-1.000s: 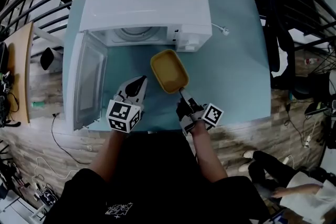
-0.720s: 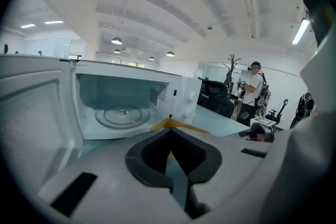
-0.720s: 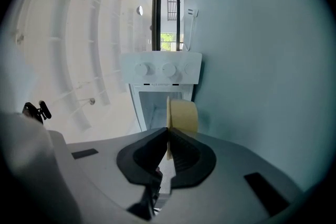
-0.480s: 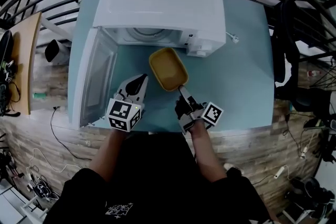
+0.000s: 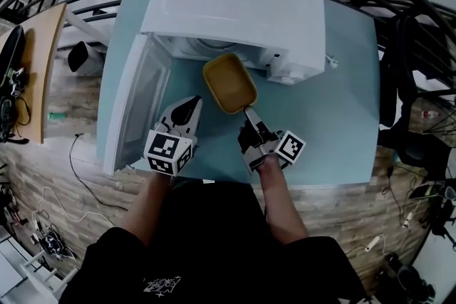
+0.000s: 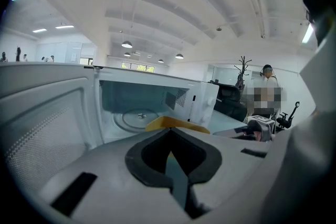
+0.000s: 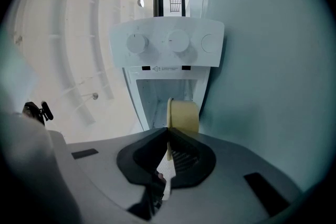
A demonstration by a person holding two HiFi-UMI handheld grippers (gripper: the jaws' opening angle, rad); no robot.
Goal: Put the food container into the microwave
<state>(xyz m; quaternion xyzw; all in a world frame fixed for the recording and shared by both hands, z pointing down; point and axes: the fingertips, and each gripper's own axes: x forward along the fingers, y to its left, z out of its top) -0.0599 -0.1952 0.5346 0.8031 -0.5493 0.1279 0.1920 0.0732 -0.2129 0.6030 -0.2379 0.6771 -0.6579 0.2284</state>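
Pinching: right gripper (image 5: 249, 112) clamps the near rim of the yellow container (image 5: 229, 83); container sits level at the mouth of the open microwave (image 5: 235, 3); left gripper (image 5: 191, 105) closed on nothing, just left of it; door (image 5: 139, 110) stands open at left.

Microwave (image 5: 235, 3) cavity free ahead; open door (image 5: 141, 109) blocks L side.

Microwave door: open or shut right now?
Open. The microwave door stands swung out leftward; the left gripper view sees the turntable inside.
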